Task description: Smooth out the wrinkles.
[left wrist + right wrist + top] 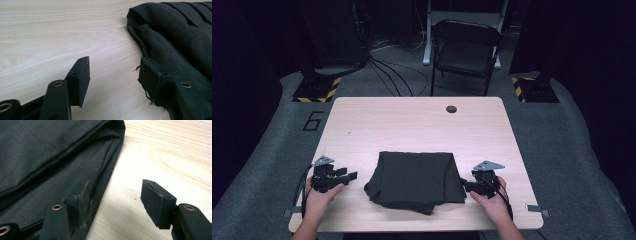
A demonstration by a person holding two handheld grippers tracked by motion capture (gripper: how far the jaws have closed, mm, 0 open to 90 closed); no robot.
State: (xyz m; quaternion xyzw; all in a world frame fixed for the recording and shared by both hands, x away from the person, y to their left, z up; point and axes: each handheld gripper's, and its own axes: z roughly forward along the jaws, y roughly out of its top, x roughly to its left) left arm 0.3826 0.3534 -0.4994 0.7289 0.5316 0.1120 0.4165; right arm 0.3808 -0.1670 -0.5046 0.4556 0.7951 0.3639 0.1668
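A dark, folded cloth (414,182) lies on the light wooden table (412,125) near its front edge, between the two hands. My left gripper (348,175) rests just left of the cloth, pointing toward it. In the left gripper view the left gripper (113,72) is open with bare table between its pads, and the cloth (175,37) lies beside and behind the right-hand jaw. My right gripper (465,186) sits at the cloth's right edge. In the right gripper view the right gripper (115,195) is open; one jaw is over the cloth's (50,152) folded edge, the other over bare wood.
A round cable hole (451,109) sits near the table's far edge. Beyond the table stand a dark folding chair (467,47) and two stand bases with yellow-black stripes (317,90), with cables on the floor between them.
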